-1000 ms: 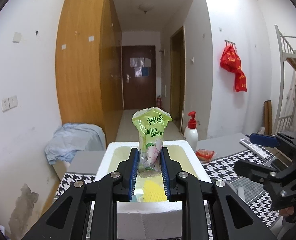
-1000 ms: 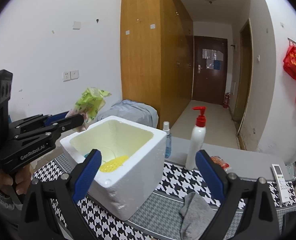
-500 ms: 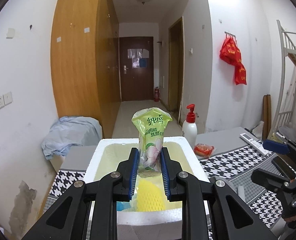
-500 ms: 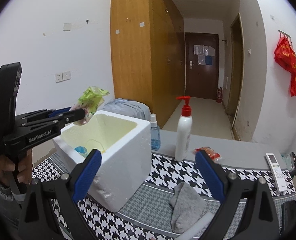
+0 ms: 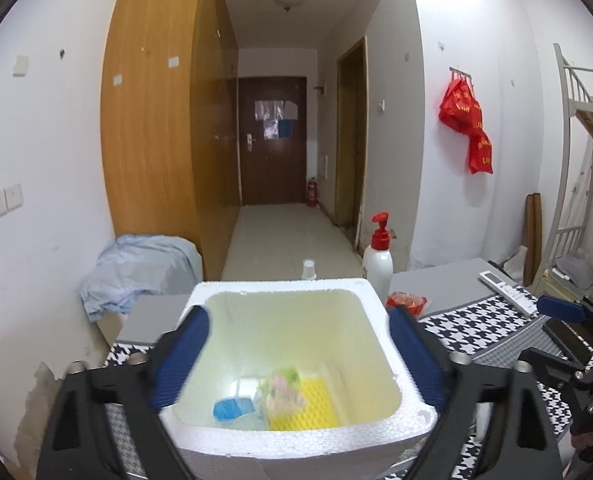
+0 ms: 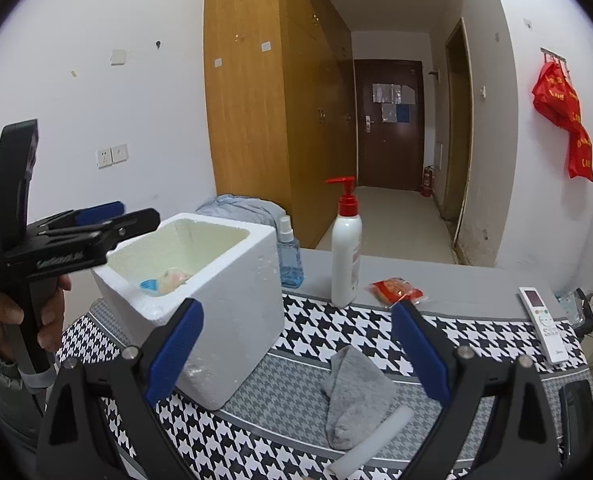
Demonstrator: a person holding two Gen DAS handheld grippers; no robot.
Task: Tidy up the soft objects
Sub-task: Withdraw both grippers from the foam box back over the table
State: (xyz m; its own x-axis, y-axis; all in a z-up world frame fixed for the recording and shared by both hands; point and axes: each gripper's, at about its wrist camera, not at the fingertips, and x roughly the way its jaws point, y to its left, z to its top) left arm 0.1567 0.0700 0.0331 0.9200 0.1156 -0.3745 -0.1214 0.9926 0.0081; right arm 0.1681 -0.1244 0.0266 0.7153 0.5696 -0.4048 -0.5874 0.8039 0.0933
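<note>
While the left gripper hangs over the white foam box, its blue-padded jaws stand wide apart with nothing between them, one pad over each side wall. Below that gap, on the box floor toward the near wall, lies the green-and-pink snack bag, blurred, resting partly on a yellow mesh sponge and touching a blue-capped item on its left. From the right wrist view the bag shows just above the box's near rim, with the left gripper level with the box's left top edge and clear of the bag.

The right gripper is also spread wide and holds nothing; it sits above the near edge of the houndstooth tablecloth. A grey sock lies on the cloth between its pads, near the front edge, touching a white foam strip.

Lettering on the left gripper's side is too blurred to read. The print on the red wall bags and on the pump bottle label cannot be read either.

Counted: one foam box, one snack bag, one sock, one white pump bottle with a red pump, one small blue spray bottle just behind the box, one red packet near the cloth's far edge, one white remote control toward the right edge, and two grippers.
</note>
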